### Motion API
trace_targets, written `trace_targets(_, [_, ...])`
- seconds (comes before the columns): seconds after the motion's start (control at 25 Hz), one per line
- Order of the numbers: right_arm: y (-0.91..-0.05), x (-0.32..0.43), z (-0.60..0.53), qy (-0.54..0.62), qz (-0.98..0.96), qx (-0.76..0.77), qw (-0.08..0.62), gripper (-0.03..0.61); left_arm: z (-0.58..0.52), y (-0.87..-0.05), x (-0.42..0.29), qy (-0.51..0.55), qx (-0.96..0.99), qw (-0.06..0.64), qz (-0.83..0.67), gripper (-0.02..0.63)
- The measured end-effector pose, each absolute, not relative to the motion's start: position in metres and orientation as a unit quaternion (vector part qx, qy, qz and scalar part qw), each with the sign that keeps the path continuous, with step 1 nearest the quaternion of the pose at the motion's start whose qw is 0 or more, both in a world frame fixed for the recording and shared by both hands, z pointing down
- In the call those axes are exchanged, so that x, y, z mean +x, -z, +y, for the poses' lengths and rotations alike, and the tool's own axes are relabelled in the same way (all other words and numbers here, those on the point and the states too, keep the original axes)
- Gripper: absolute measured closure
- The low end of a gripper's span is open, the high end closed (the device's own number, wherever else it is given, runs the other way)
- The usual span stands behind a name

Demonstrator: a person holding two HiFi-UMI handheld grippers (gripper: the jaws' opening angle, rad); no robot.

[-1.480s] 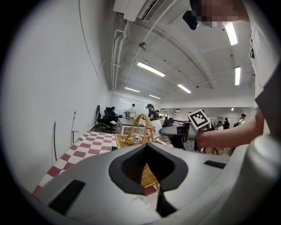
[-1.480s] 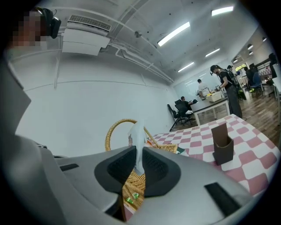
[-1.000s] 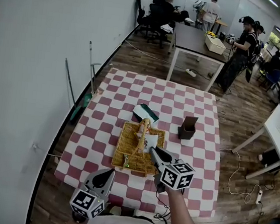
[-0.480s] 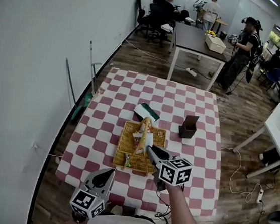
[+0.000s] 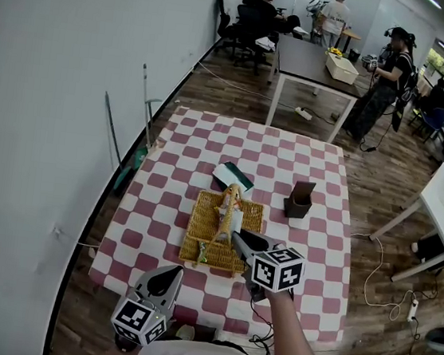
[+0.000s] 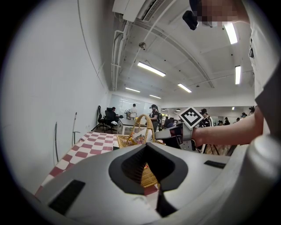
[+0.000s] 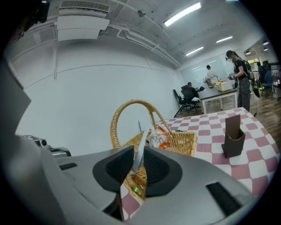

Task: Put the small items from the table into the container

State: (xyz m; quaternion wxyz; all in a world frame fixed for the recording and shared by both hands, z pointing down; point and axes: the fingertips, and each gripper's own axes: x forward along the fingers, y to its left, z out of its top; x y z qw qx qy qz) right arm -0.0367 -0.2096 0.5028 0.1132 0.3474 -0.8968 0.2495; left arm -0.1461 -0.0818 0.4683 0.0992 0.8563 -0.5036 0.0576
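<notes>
My right tool [image 5: 237,236] is over the near right part of the basket [image 5: 199,234], pointing slightly down into it. Its jaws are opening, and a thin white packet [image 7: 138,159] stands between them, inside the basket; I cannot tell whether the pads touch it. The basket sits on the table [image 5: 288,161] about midway between the left and right edges, nearer the near edge. Its arched handle rises over it, and an orange-and-white wrapper [image 7: 158,137] lies inside by the far rim. Just beyond the far rim a green-and-white pack [image 5: 232,177] lies on the cloth. A brown box [image 5: 299,200] stands upright toward the right edge, apart from the basket. My left tool [image 5: 172,273] hangs at the near edge, tips pressed together with nothing between them, short of the basket.
</notes>
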Motion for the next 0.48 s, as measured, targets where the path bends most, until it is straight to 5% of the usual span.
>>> trace_targets(0.48, [-0.503,-0.022,-0.209,-0.244,-0.894,0.357,0.118,0.407,-0.081,-0.466,-0.14,-0.058,0.858,0.098,-0.501,0.624])
